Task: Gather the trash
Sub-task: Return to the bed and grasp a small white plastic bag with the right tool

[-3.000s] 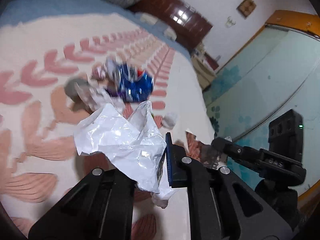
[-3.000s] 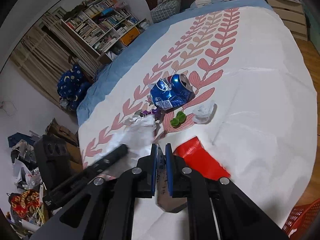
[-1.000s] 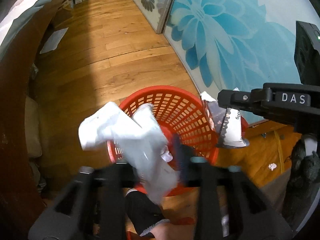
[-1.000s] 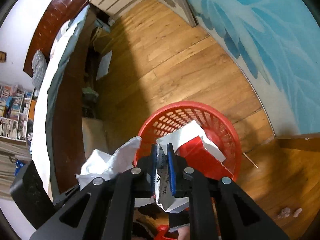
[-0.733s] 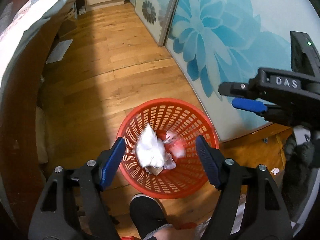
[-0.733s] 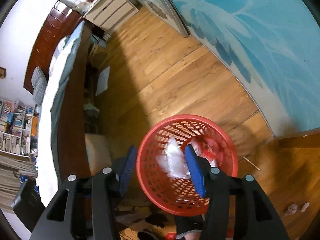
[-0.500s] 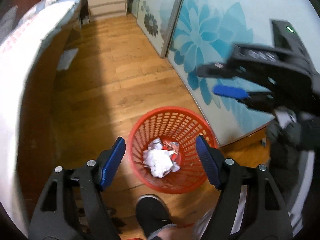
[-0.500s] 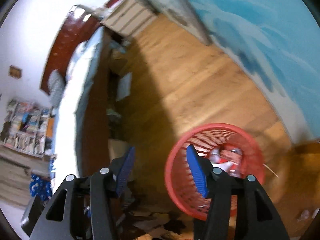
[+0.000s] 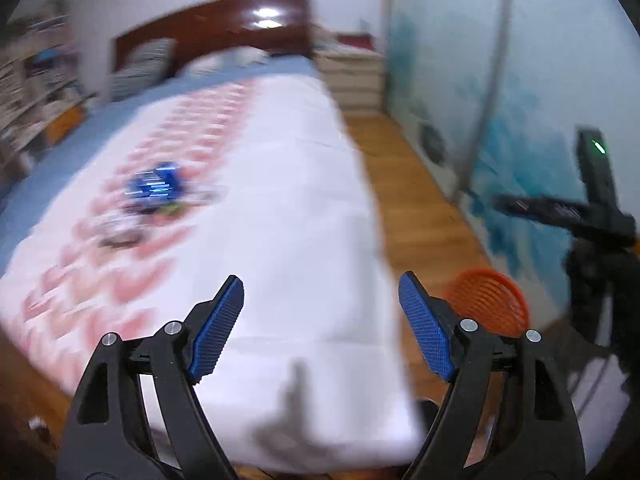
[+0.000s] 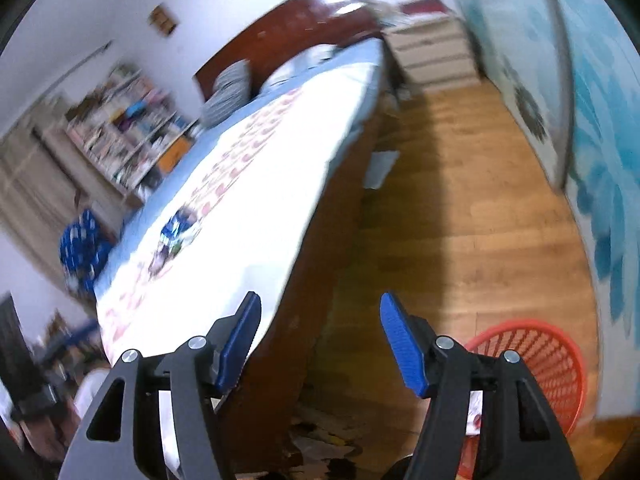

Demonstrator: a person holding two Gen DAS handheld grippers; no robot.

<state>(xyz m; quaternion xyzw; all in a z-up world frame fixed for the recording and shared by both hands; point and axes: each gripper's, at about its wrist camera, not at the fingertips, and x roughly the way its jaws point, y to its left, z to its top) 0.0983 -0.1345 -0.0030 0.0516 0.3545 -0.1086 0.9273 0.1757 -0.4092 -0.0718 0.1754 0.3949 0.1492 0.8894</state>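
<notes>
Left claw (image 9: 320, 328): jaws just opening wide, holding nothing | Right claw (image 10: 320, 340): same | Crushed blue can (image 9: 156, 186): lying on bed (image 9: 280, 208) at 11 o'clock | Red basket (image 10: 552, 364): standing at 4 o'clock

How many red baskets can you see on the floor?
1. The red basket stands on the wooden floor beside the bed, near the blue flowery wall. It is the same basket in both views. Another could be hidden out of view.

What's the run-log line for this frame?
phase: back toward bed | left gripper: open, empty | right gripper: open, empty | blue can: on bed | red basket: on floor
</notes>
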